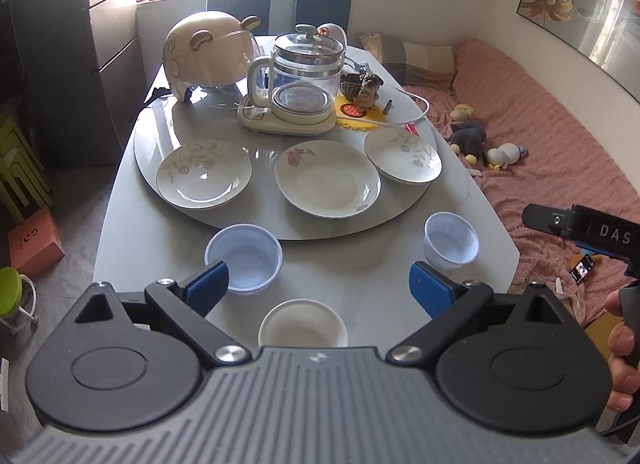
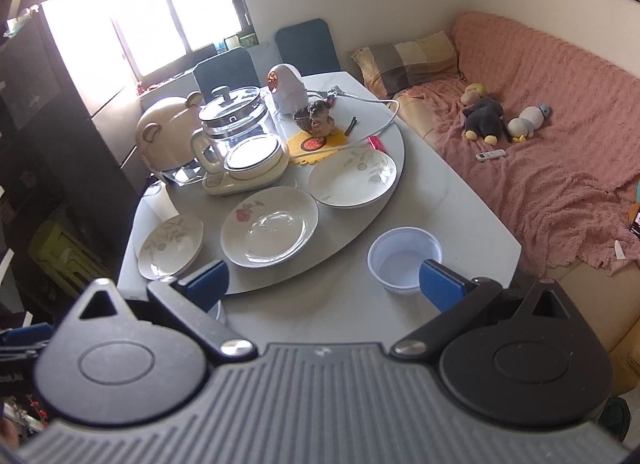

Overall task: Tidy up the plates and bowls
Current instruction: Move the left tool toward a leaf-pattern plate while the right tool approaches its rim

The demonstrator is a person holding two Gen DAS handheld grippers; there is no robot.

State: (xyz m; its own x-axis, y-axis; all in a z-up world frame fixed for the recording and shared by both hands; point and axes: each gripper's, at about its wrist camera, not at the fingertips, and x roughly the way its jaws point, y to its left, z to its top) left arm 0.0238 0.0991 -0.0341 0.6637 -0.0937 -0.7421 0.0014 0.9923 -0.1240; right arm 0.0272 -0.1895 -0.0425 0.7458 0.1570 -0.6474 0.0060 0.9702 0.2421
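Three floral plates lie in a row on the round glass turntable [image 1: 160, 199]: left plate [image 1: 204, 173], middle plate [image 1: 327, 180], right plate [image 1: 402, 157]. Two clear plastic bowls stand on the grey table, one at left [image 1: 243, 258], one at right [image 1: 451, 240]. A white bowl [image 1: 303, 324] sits nearest me. My left gripper [image 1: 318, 288] hovers open above the white bowl, holding nothing. My right gripper [image 2: 322, 284] is open too, above the table's front, with a plastic bowl [image 2: 405, 260] beside its right finger. The middle plate [image 2: 270, 225] lies ahead of it.
A glass kettle on its base [image 1: 296, 83], a bear-shaped cover [image 1: 210, 53], a small figurine [image 1: 366, 89] and a yellow mat fill the back of the turntable. A pink-covered sofa [image 2: 540, 135] with soft toys runs along the right. Two chairs stand behind the table.
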